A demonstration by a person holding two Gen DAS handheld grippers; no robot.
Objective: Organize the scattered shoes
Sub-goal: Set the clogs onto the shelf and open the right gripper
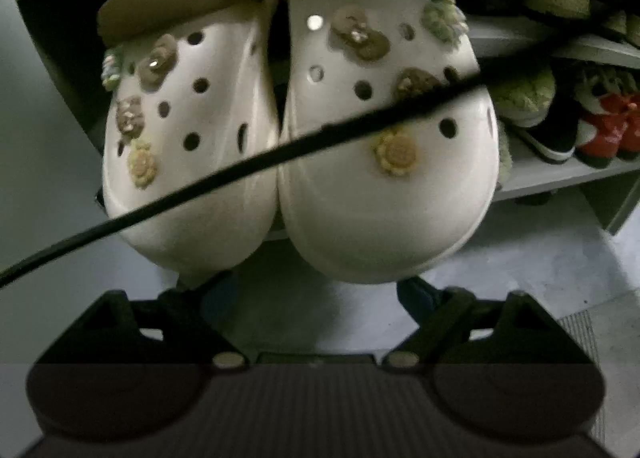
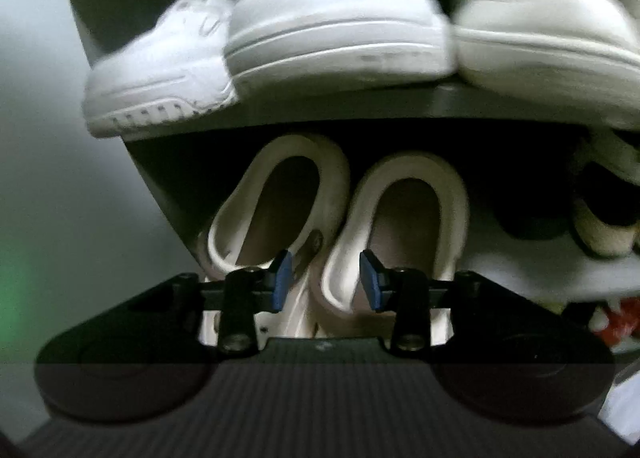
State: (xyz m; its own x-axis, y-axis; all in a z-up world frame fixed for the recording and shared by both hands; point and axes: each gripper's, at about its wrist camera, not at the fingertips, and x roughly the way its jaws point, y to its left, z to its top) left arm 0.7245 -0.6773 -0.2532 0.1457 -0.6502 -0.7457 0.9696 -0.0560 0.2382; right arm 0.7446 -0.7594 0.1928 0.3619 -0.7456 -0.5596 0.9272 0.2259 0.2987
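**A:** What is nearest the left tongs [image 1: 316, 294]?

**B:** Their fingers stand wide apart and grip nothing. Just past them are the rounded toes of two white perforated foam clogs with flower and bear charms [image 1: 380, 186]. The clogs touch side by side, toes toward the camera. I think they are paired like this so they store as one set. A thin black cable [image 1: 200, 194] crosses in front of them.

**A:** Where do they rest?

**B:** Their soles are hidden. They seem to sit at the left end of the grey shoe rack [image 1: 560, 174], above the pale floor [image 1: 520, 266]. Farther right on the rack are green fuzzy slippers [image 1: 524, 98], too overlapped to count. Beyond those is a red-and-white shoe [image 1: 604, 126].

**A:** And the right tongs [image 2: 328, 282]?

**B:** They are partly apart and empty. The blue pads [image 2: 284, 282] are not pressing on anything that I can see. Behind them are two cream smooth rubber slip-on shoes [image 2: 456, 194], tucked close together with their heel openings facing out, probably for an easy grab. I cannot tell whether they are the same clogs.

**A:** And beyond those?

**B:** The dark shelf board [image 2: 400, 106] above them carries three white sneakers [image 2: 340, 18]. Their toes sit at the edge in a tight row, probably to save room.
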